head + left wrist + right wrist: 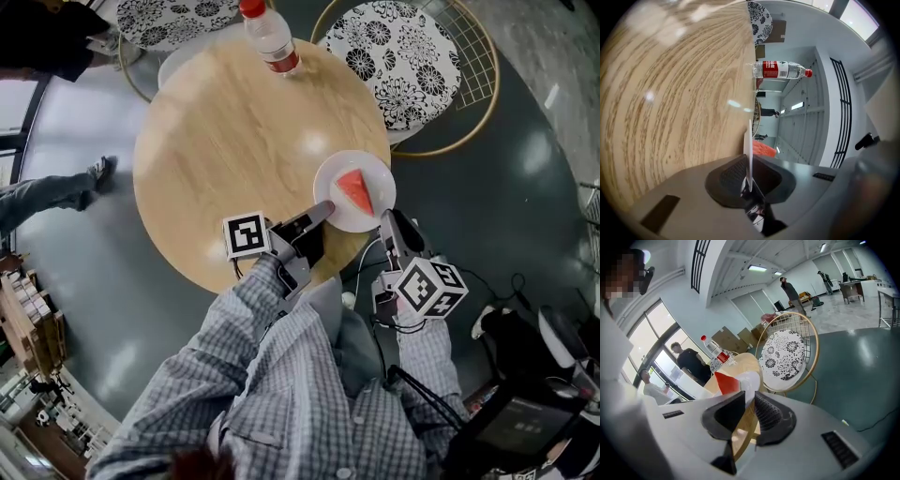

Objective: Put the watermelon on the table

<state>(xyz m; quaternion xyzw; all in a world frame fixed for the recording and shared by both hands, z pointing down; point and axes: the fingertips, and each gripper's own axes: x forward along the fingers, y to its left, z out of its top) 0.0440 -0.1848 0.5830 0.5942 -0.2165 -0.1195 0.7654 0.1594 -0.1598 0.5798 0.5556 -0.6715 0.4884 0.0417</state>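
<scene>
dark glossy grey-green floor (pixel 525 187) of an open hall, with a round light-wood table (pixel 225 159) in the middle of the head view. a clear plastic water bottle with red cap and label (pixel 272 42) stands at the table's 12 o'clock. two gold wire-frame chairs with black-and-white floral cushions are pushed close, one at 1 o'clock (pixel 398 61) and one at 11 o'clock (pixel 178 19).

a round white plate (pixel 330 183) sits at the table's 4 o'clock edge, its right side overhanging the rim. can't tell if it rests on the wood or hangs just above it. a red triangular watermelon slice (pixel 356 190) lies on the plate, a little right of centre.

both forearms, in grey checked shirt sleeves (pixel 281 375), reach up from 6 o'clock. the left gripper (pixel 323 208) points toward 1 o'clock and meets the plate at its 8 o'clock. it is rolled on its side, so the tabletop runs vertical in the left gripper view. its jaws are pinched on the thin white rim, seen edge-on there. the right gripper (pixel 386 217) tilts downward, points toward 12 o'clock and meets the plate at its 5 o'clock. the right gripper view shows the rim caught between its two jaws, the table edge just below. a person in a black shirt (pixel 691 363) stands beyond the table.
</scene>
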